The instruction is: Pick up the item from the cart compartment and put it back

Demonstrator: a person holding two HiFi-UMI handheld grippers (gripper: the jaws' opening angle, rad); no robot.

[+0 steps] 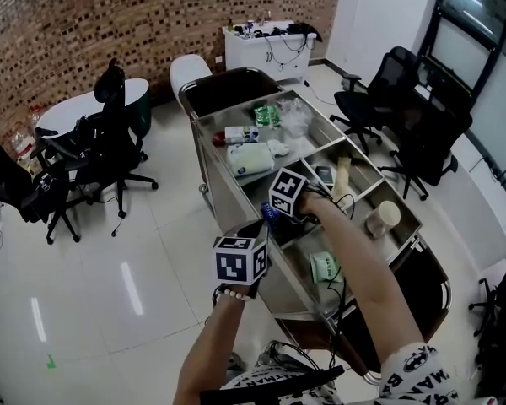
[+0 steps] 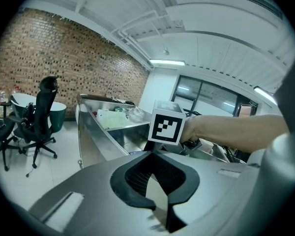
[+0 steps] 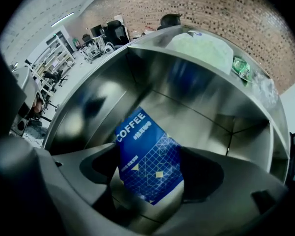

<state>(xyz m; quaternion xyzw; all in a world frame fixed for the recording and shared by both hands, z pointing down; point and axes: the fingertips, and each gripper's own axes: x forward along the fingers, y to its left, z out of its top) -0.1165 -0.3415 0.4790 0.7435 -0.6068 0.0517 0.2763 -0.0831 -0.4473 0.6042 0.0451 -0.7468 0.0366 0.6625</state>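
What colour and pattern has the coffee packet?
The coffee packet is blue with white lettering and a line grid; clearest in the right gripper view.

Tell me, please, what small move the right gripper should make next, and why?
Probably close the right gripper on the packet: it points down into the compartment, jaws apart with the packet between them, not yet gripped.

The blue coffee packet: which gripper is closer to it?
Right. The right gripper reaches down with the coffee packet between its jaws; the left gripper hangs outside the cart.
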